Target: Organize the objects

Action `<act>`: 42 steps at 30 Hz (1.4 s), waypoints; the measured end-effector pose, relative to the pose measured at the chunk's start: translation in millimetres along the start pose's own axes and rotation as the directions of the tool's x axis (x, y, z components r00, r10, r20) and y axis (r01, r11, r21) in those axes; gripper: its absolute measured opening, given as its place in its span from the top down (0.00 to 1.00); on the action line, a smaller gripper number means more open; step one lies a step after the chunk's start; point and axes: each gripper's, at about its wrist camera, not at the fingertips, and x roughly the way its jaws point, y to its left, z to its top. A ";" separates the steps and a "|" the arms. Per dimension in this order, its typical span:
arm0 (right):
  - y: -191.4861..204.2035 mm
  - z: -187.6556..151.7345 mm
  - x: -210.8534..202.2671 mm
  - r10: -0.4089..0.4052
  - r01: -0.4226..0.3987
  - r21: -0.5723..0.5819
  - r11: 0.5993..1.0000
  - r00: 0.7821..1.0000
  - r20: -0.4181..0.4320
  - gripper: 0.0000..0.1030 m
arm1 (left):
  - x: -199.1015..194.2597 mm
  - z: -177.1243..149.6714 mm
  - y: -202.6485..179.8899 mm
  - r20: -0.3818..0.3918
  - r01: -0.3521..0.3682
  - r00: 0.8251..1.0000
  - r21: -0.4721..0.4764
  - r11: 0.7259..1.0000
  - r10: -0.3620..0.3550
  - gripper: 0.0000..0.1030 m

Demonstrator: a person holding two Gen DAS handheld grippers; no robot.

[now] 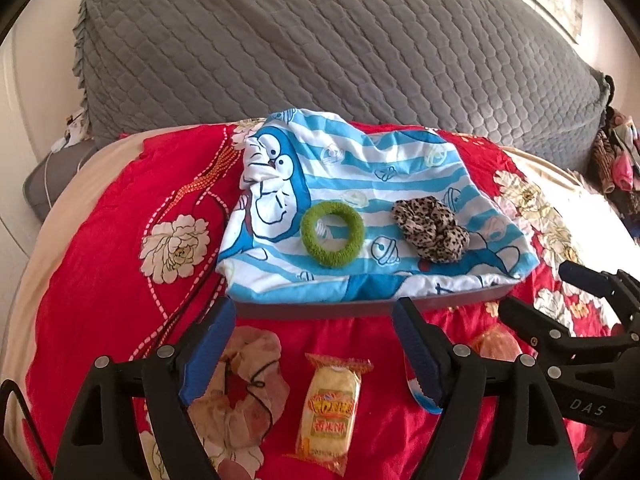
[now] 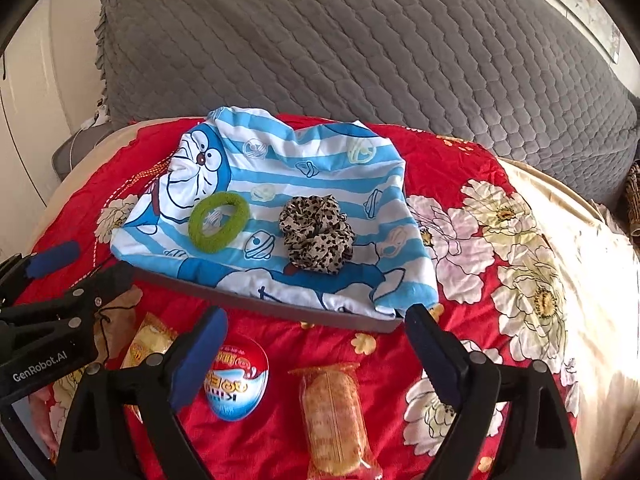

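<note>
A green hair tie (image 1: 332,234) (image 2: 218,222) and a leopard-print scrunchie (image 1: 432,228) (image 2: 316,234) lie on a blue striped cartoon cloth (image 1: 360,176) (image 2: 320,160) draped over a grey tray (image 1: 320,309) (image 2: 280,308). Nearer, on the red quilt, lie a floral scrunchie (image 1: 240,392), a yellow wrapped snack (image 1: 330,404) (image 2: 148,344), an egg-shaped packet (image 2: 236,384) and a wrapped cake (image 2: 336,420). My left gripper (image 1: 316,316) (image 2: 98,262) hovers open above the yellow snack. My right gripper (image 2: 316,320) (image 1: 534,288) hovers open above the egg packet and cake.
A red flowered quilt (image 2: 480,208) covers the bed. A big grey quilted cushion (image 1: 320,48) stands behind the tray. Clothes are piled at the far right (image 1: 616,160). A white cable (image 1: 52,168) runs at the far left.
</note>
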 end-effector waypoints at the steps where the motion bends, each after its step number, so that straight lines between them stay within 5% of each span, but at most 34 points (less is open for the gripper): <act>1: 0.6 -1.1 -2.9 0.003 -0.003 -0.001 1.000 1.000 0.004 0.12 | -2.2 -1.6 -0.3 0.002 -0.003 1.000 0.002 1.000 0.003 0.20; 42: 0.4 -59.5 -57.8 -0.003 0.004 -0.008 1.000 0.999 0.045 0.02 | -60.2 -46.8 -5.6 0.016 -0.010 1.000 0.021 1.000 0.010 0.15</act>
